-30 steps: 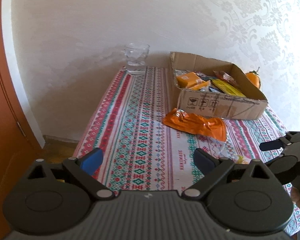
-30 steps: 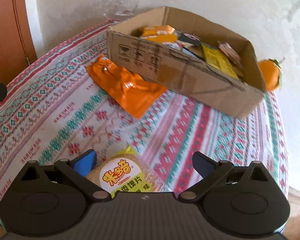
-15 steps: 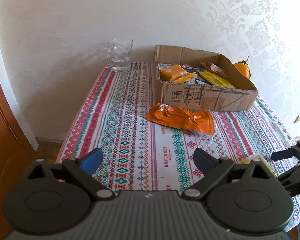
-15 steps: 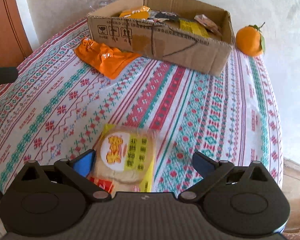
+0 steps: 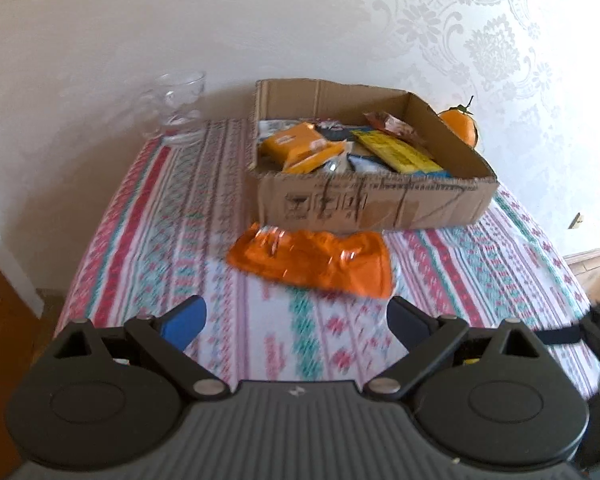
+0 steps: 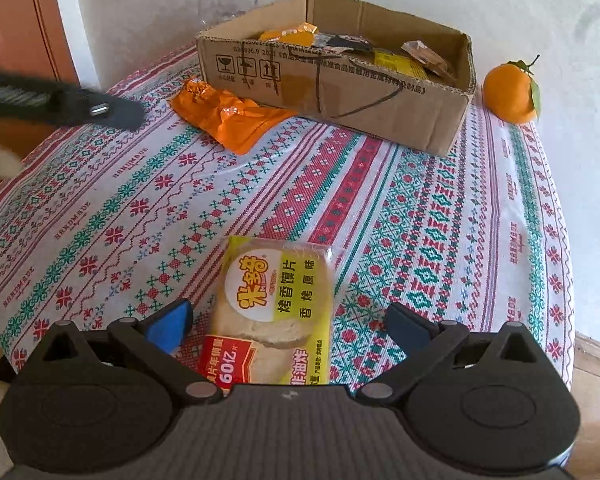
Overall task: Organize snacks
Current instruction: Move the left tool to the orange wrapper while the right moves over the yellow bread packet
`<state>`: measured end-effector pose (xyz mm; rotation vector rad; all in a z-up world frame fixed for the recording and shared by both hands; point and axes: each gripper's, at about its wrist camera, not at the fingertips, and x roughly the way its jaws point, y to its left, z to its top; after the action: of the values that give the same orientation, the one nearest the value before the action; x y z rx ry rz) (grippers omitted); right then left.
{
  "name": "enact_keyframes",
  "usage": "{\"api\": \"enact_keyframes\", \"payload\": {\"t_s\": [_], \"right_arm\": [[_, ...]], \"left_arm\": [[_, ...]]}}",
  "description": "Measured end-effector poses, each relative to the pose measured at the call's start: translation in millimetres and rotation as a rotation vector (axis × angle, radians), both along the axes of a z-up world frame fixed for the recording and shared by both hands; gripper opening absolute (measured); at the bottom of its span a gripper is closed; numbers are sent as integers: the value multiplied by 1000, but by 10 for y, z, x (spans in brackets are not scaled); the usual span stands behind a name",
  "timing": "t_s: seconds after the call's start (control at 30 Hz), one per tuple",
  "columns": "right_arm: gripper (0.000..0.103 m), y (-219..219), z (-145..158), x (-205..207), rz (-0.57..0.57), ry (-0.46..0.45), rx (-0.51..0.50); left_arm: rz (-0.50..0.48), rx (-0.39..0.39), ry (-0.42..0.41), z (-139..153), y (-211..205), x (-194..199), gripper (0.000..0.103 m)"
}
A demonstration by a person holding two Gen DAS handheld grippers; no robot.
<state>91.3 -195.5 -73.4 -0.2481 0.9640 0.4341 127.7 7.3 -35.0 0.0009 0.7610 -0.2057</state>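
Snacks lie in two places on the bench [image 6: 440, 216], which is covered by a patterned red, green and white cloth. A cardboard box [image 6: 340, 92] sits toward the far side near the wall and already holds several packets — yellow, orange and dark ones, loosely piled. Just in front of the box, touching or almost touching its front wall, an orange foil packet [image 5: 316, 260] lies flat on the cloth.

The right gripper [image 6: 286, 326] hovers low over the near edge of the bench with its fingers [image 6: 168, 326] spread wide. Between them lies a yellow bread-slice packet [image 6: 278, 300], flat on the cloth and closer to the left finger; neither finger appears to touch it.

The left gripper [image 5: 296, 326] is held above the near part of the bench, its fingers likewise wide apart and holding nothing, pointed toward the orange packet and the box. Its view is blurred by motion.

An orange fruit [image 6: 510, 92] with a leaf stands on the cloth just beside the box's right end. A clear glass mug [image 5: 178, 110] stands at the far left corner by the wall — well apart from the packets.
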Motion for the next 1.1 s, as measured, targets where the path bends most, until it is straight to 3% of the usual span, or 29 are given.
{"api": "enact_keyframes", "payload": {"t_s": [0.23,0.4,0.57,0.9,1.1], "right_arm": [[103,-22,-4,7,38,-22,14],[103,-37,-22,15,64,-32,23],[103,-40,-21,27,73,-35,26],[103,-48,-17,42,70,-34,27],[103,-39,-18,51,61,-35,26]], "left_arm": [[0,-3,26,-111,-356,529,97],[30,37,26,-249,-528,709,97],[34,93,49,-378,-477,687,97],[96,65,76,-385,-58,442,97],[68,27,44,-292,-254,558,97]]}}
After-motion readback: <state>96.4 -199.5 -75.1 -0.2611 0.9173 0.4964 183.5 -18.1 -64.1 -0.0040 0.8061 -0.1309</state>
